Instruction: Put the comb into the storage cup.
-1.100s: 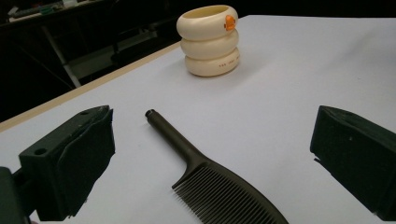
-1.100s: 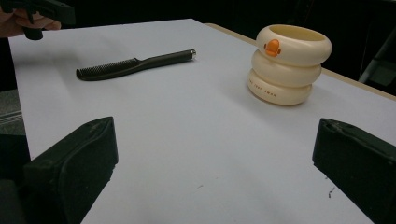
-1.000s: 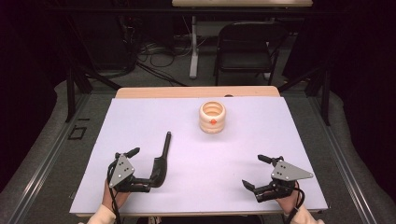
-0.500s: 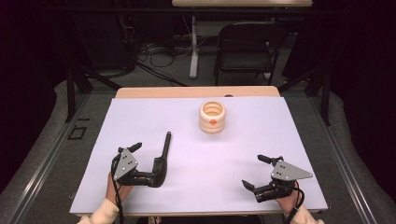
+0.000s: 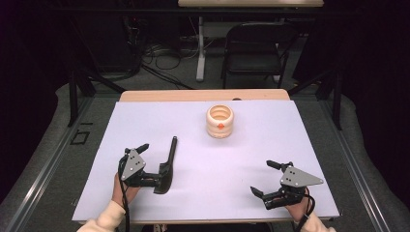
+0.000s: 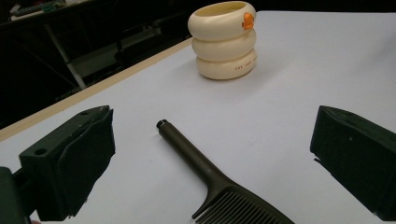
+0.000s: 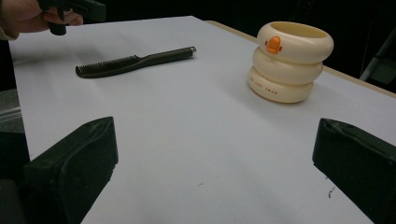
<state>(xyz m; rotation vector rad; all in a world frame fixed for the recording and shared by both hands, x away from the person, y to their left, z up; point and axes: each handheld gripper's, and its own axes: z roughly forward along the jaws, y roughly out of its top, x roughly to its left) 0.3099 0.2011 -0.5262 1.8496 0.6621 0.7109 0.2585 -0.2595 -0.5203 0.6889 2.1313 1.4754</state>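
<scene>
1. On the near left of the white table [image 5: 208,145], seen from above, the left gripper [image 5: 151,163] is hovering right over the toothed end of a dark comb [image 5: 167,164], its jaws spread apart with one on either side of the comb; whether they are touching it I cannot tell. The comb is lying flat, its handle pointing away toward the far edge. Over at the near right, the right gripper [image 5: 265,179] is sitting low with its jaws wide apart, holding nothing. A cream ringed cup [image 5: 220,121] with an orange mark is standing upright toward the far middle, well apart from both grippers.

2. Looking along the left gripper [image 6: 212,154], the jaws are gaping wide, and the comb [image 6: 210,179] is lying between them, teeth nearest, round handle tip farthest. The cup [image 6: 225,39] is standing beyond.

3. Looking along the right gripper [image 7: 215,168], the jaws are standing wide over bare table. The comb [image 7: 133,61] is lying far off, near the other hand [image 7: 28,16], and the cup [image 7: 289,60] is standing to its right.
</scene>
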